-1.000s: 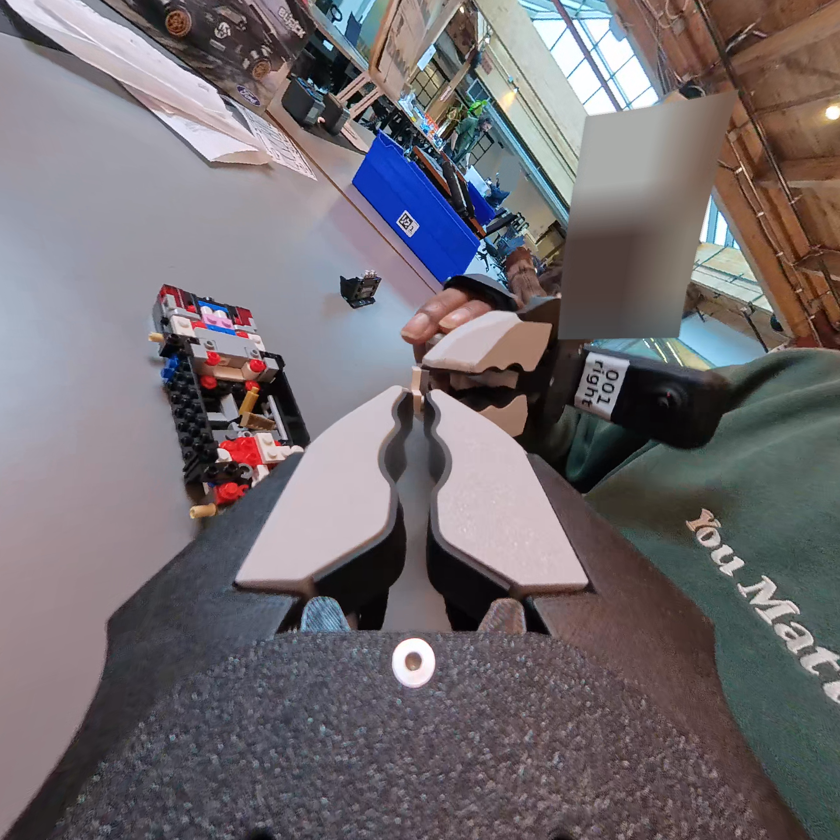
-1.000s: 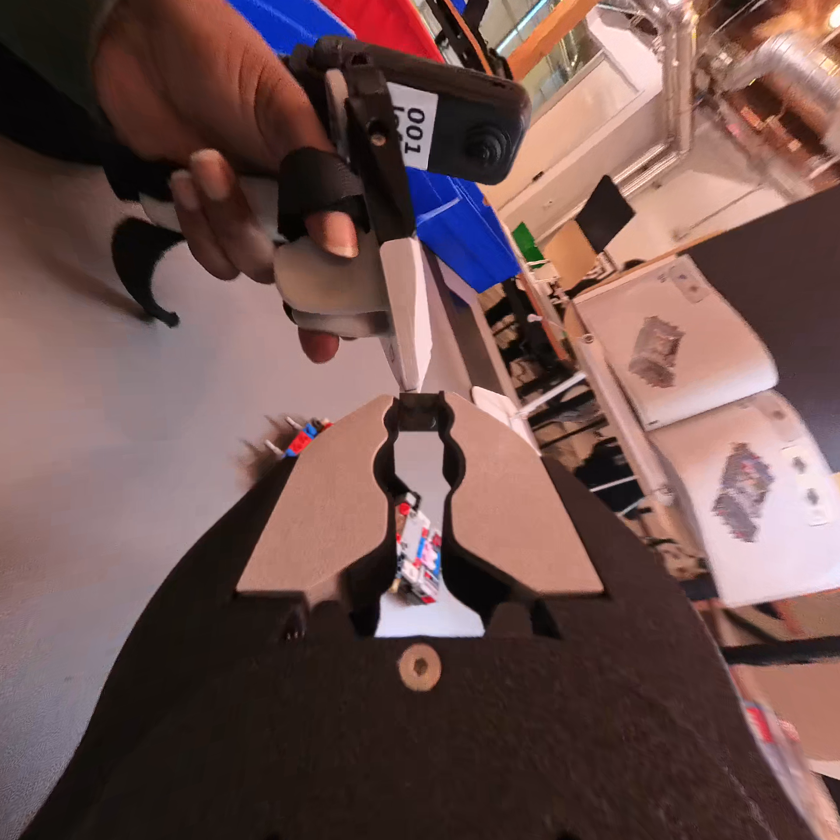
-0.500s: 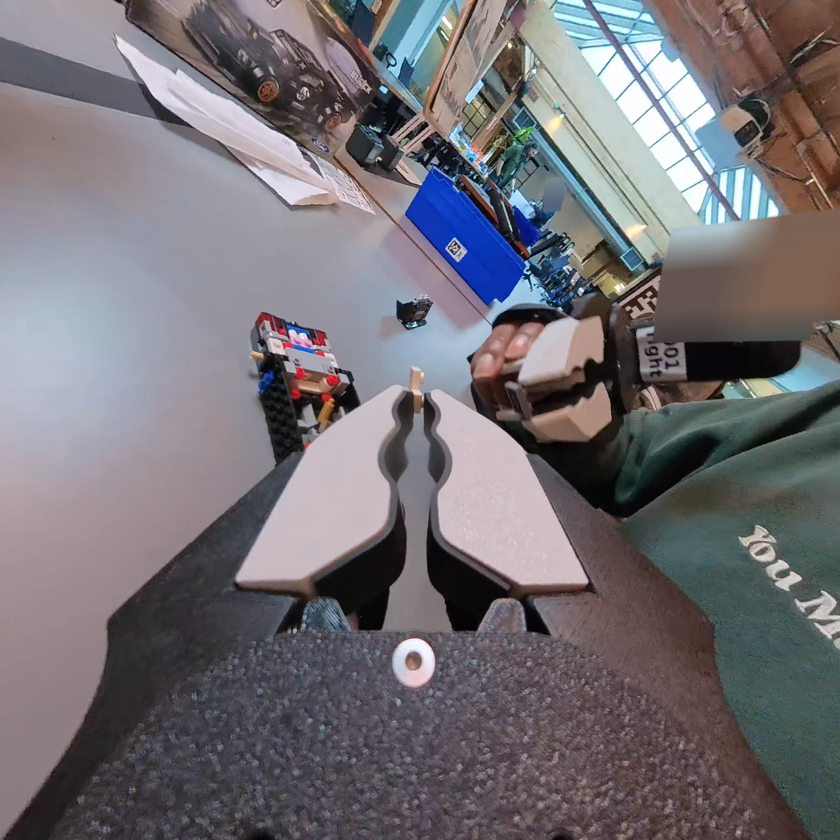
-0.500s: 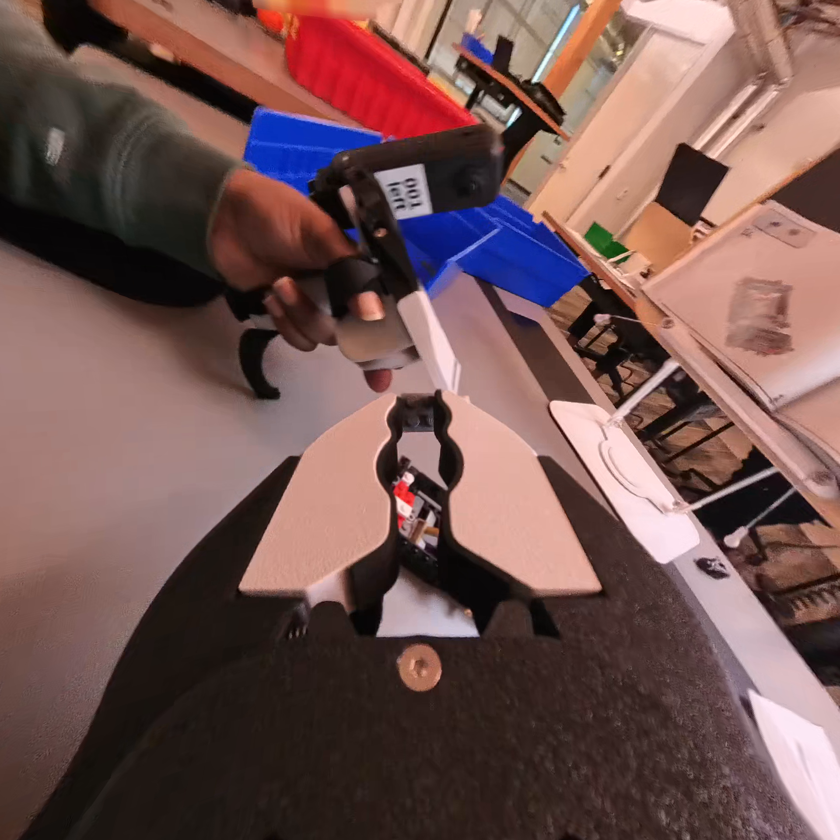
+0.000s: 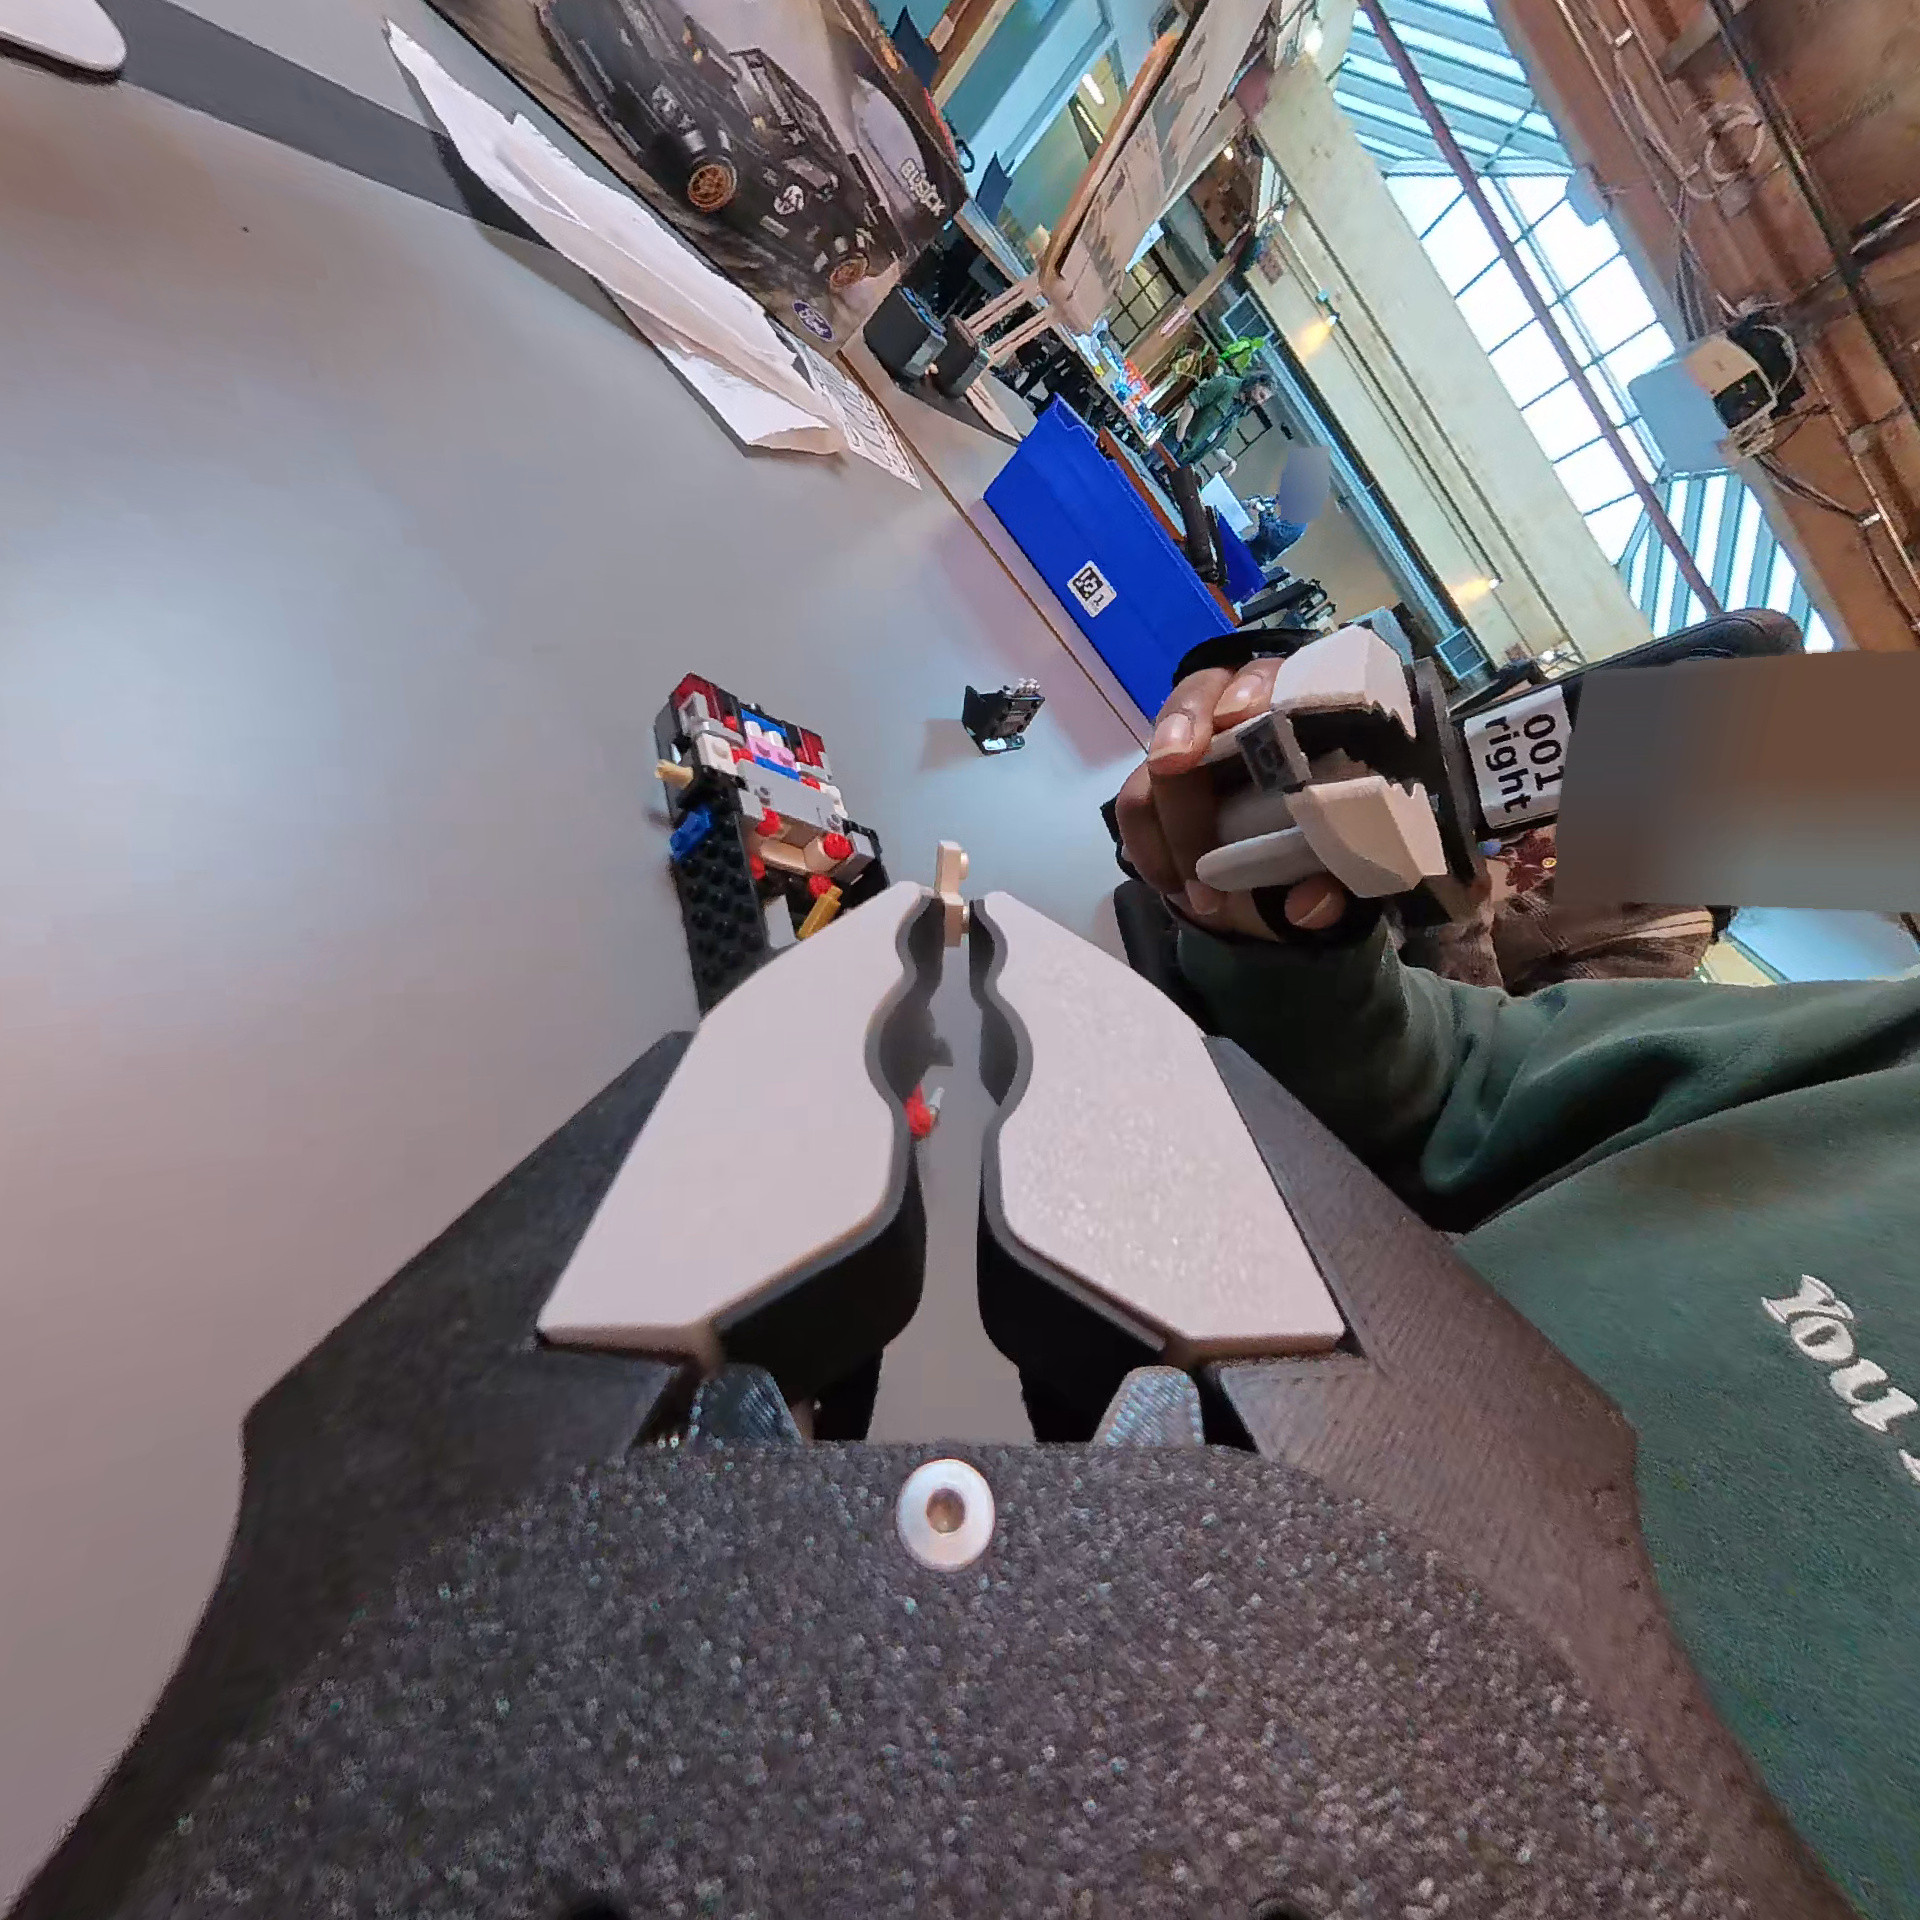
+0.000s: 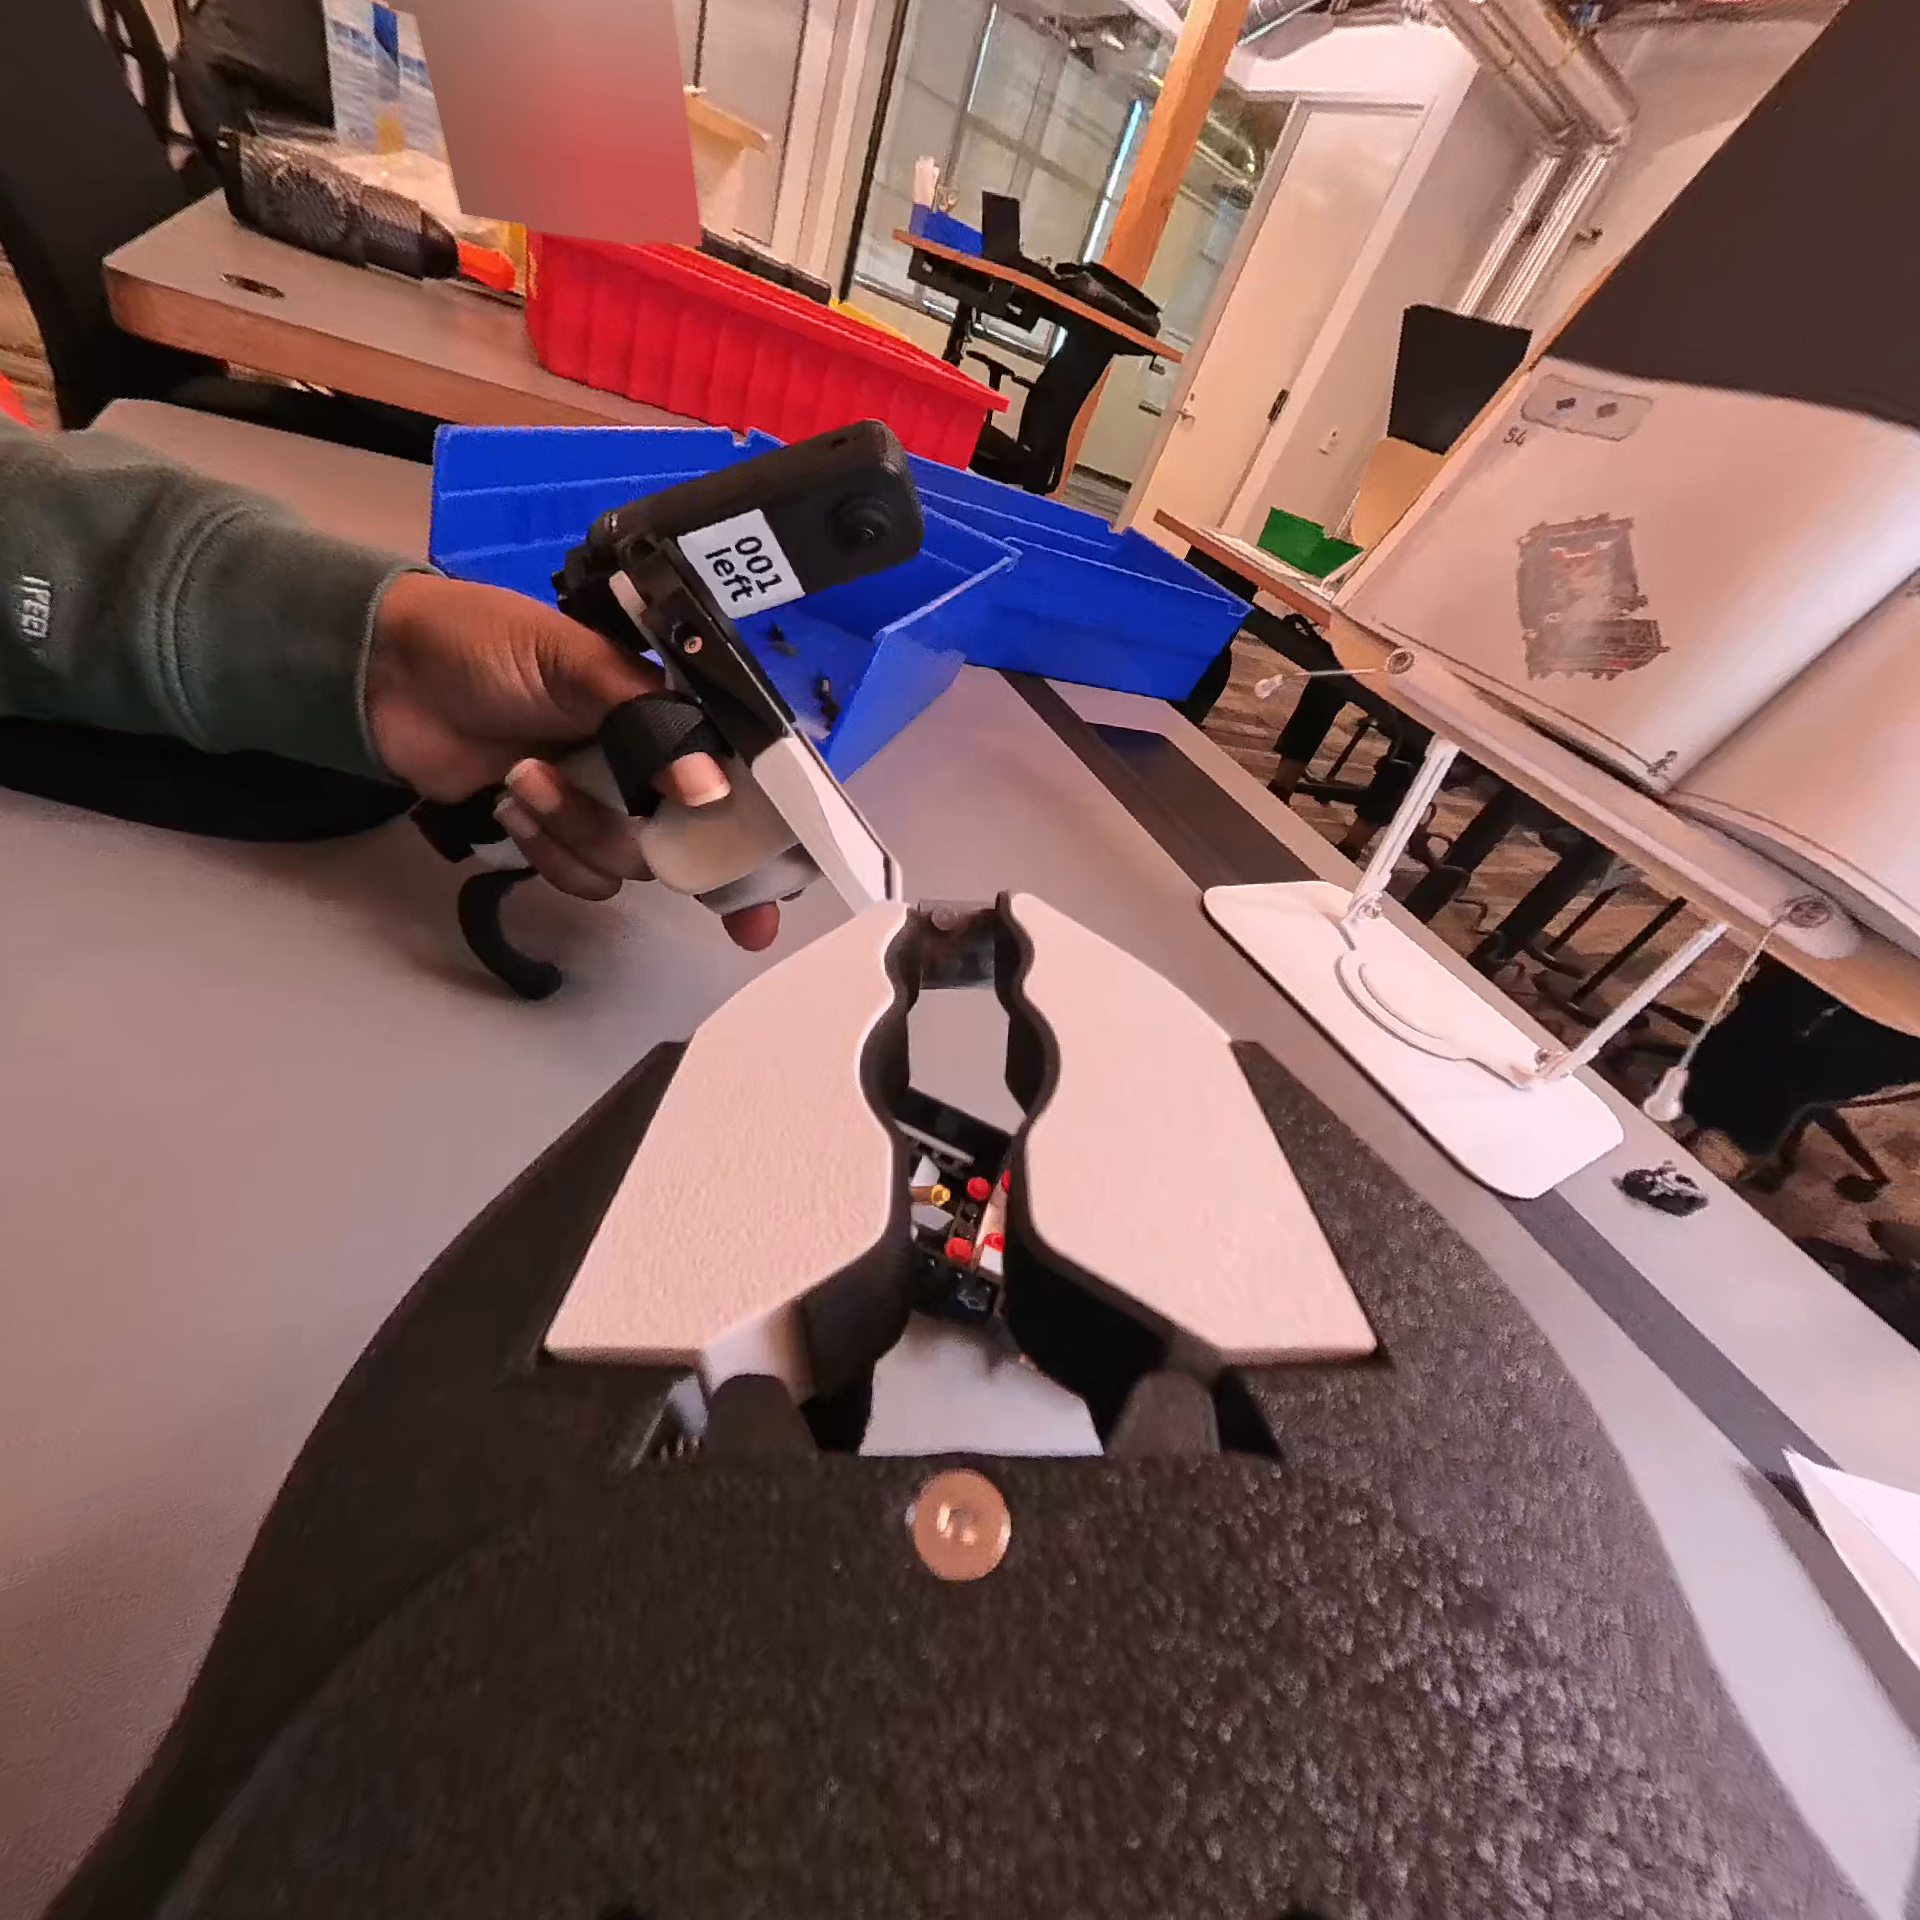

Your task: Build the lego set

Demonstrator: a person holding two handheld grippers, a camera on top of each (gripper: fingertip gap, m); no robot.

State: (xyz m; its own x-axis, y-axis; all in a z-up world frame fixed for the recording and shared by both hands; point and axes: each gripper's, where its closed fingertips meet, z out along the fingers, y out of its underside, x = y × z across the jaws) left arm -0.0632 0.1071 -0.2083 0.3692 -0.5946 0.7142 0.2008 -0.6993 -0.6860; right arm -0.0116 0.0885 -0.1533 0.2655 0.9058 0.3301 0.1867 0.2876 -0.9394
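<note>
My left gripper (image 5: 952,906) is shut on a small tan lego piece (image 5: 950,871) that sticks out past its tips, held above the grey table (image 5: 312,644). My right gripper (image 6: 956,920) is shut on a small dark grey lego piece (image 6: 951,940); it also shows in the left wrist view (image 5: 1270,750), up to the right and apart from the left one. The partly built lego model (image 5: 758,821), black plates with red, blue, pink and tan parts, lies on the table beyond the left fingertips. It shows between the right fingers (image 6: 961,1205) too.
A small black lego part (image 5: 1000,713) lies beyond the model. Papers (image 5: 623,249) and the set's box (image 5: 748,135) lie at the far table edge. Blue bins (image 6: 935,603) stand behind the left gripper (image 6: 790,790). A white stand (image 6: 1434,1029) holds an instruction booklet (image 6: 1662,582) at right. The grippers' ends are close to 9 cm from one another.
The two grippers, tip to tip one second ago, have moved apart. The right gripper has drawn back and to the right with its dark piece. The left still holds the tan piece.
</note>
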